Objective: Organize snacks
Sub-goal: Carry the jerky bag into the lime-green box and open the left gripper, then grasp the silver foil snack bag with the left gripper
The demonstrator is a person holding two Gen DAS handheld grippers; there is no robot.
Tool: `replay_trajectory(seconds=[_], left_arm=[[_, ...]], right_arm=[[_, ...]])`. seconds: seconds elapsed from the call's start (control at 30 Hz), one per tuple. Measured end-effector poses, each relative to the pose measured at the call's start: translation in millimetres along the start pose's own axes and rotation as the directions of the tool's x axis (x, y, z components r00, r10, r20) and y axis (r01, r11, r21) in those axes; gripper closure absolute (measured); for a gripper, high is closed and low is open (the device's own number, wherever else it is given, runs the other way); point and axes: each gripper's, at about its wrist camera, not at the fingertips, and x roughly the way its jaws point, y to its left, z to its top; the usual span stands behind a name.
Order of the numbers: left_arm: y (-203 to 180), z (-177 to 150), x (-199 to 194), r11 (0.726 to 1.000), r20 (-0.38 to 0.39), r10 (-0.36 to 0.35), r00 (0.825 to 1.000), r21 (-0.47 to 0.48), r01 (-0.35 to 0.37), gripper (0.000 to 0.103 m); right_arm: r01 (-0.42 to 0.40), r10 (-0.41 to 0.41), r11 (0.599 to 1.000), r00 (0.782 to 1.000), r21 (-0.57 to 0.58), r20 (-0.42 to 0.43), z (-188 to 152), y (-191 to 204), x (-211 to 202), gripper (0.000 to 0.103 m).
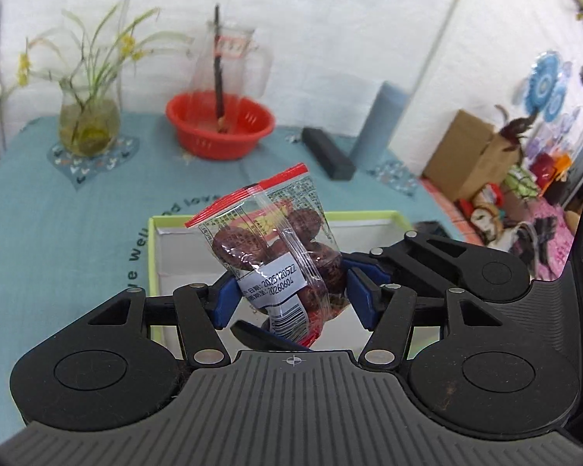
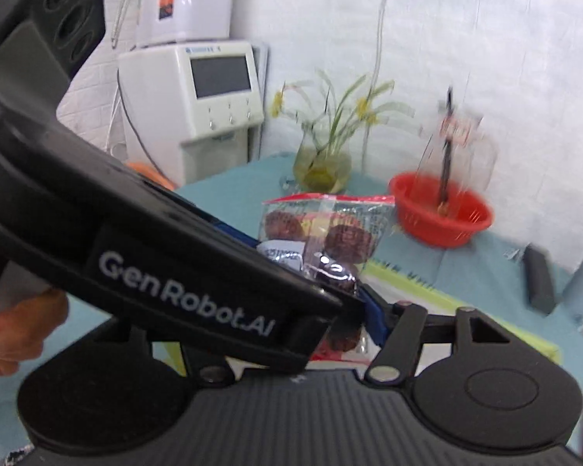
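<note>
Covering the table, a teal cloth (image 1: 58, 209); both tongs (image 1: 289, 291) (image 2: 342, 303) grip the snack bag (image 1: 268, 248).

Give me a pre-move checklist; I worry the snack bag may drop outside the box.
1. Clear red-sealed bag of brown round snacks pinched by left gripper: ok.
2. Bag above white box with green rim: ok.
3. Free room in box: cannot tell, mostly hidden.
4. Grip of right gripper on bag: cannot tell.
5. Right wrist view of box: not ok, left gripper blocks it.
</note>
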Motion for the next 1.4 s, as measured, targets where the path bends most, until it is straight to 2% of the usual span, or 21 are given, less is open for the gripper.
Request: replay_trajectory(seconds=[0.07, 0.13, 0.2, 0.23, 0.37, 0.47, 0.53, 0.7, 0.77, 0.83, 0.93, 1.1, 1.17, 1.23, 1.4], left_arm=[[9.7, -2.9, 17.3, 0.999, -0.012, 0.053, 0.999, 0.012, -0.053, 0.058], [12.3, -12.4, 15.3, 0.994, 0.016, 0.101, 0.995, 0.031, -0.101, 0.056], [13.5, -21.3, -5.6, 0.995, 0.070, 0.089, 0.994, 0.033, -0.092, 0.050], [13.2, -26.1, -17.4, 0.996, 0.093, 0.082, 0.992, 0.031, -0.085, 0.044], [8.0, -56.2, -76.1, 0.997, 0.185, 0.057, 0.981, 0.043, -0.066, 0.034], [4.3, -93.9, -111.4, 0.997, 0.211, 0.057, 0.976, 0.033, -0.066, 0.031], [3.9, -124.0, -126.5, 0.997, 0.198, 0.066, 0.978, 0.015, -0.071, 0.031], [8.3, -198.1, -146.2, 0.992, 0.127, 0.121, 0.984, -0.031, -0.118, 0.032], [14.2, -221.2, -149.0, 0.993, 0.077, 0.106, 0.991, -0.067, -0.101, 0.032], [18.3, -239.0, -147.7, 0.994, 0.035, 0.061, 0.998, -0.093, -0.058, 0.032], [18.3, -249.2, -138.2, 0.994, -0.002, 0.057, 0.998, -0.098, -0.057, 0.033], [15.6, -249.9, -128.4, 0.996, -0.001, 0.034, 0.999, -0.083, -0.034, 0.035], [16.1, -250.1, -127.9, 0.995, -0.003, 0.016, 1.000, -0.098, -0.016, 0.046], [16.0, -252.1, -130.3, 0.993, -0.006, -0.011, 1.000, -0.114, 0.010, 0.053], [15.0, -260.2, -143.6, 0.991, 0.011, 0.022, 1.000, -0.130, -0.020, 0.047]], right_arm=[[-0.012, 0.013, 0.999, 1.000, 0.035, -0.028, -6.2, -8.8, 10.1, 0.027], [0.022, -0.022, 0.999, 1.000, 0.034, -0.009, -11.5, -5.9, 5.2, 0.024], [0.052, -0.053, 0.998, 0.998, 0.034, 0.038, -10.5, 0.2, -17.6, 0.013], [0.060, -0.063, 0.997, 0.996, 0.038, 0.064, -22.5, 0.7, -34.9, 0.008], [0.032, -0.039, 0.998, 0.990, 0.054, 0.132, -53.1, 25.1, -85.5, 0.009], [-0.030, 0.016, 0.996, 0.987, 0.084, 0.159, -84.9, 50.8, -124.2, 0.007], [-0.059, 0.041, 0.992, 0.987, 0.112, 0.154, -108.4, 74.3, -138.4, 0.002], [-0.165, 0.150, 0.972, 0.984, 0.166, 0.095, -162.7, 138.3, -160.1, 0.003], [-0.194, 0.185, 0.963, 0.981, 0.186, 0.062, -175.5, 156.9, -156.0, 0.003], [-0.190, 0.187, 0.963, 0.982, 0.192, 0.034, -182.4, 167.8, -145.3, 0.003], [-0.151, 0.155, 0.970, 0.988, 0.192, -0.005, -182.5, 175.7, -123.2, 0.003], [-0.125, 0.132, 0.978, 0.991, 0.169, -0.027, -175.6, 181.0, -99.3, 0.003], [-0.115, 0.122, 0.982, 0.992, 0.150, -0.035, -174.8, 184.4, -98.0, 0.003], [-0.119, 0.125, 0.983, 0.991, 0.138, -0.037, -174.8, 186.5, -98.2, 0.003], [-0.134, 0.140, 0.979, 0.990, 0.152, -0.028, -179.7, 186.9, -107.2, 0.003]])
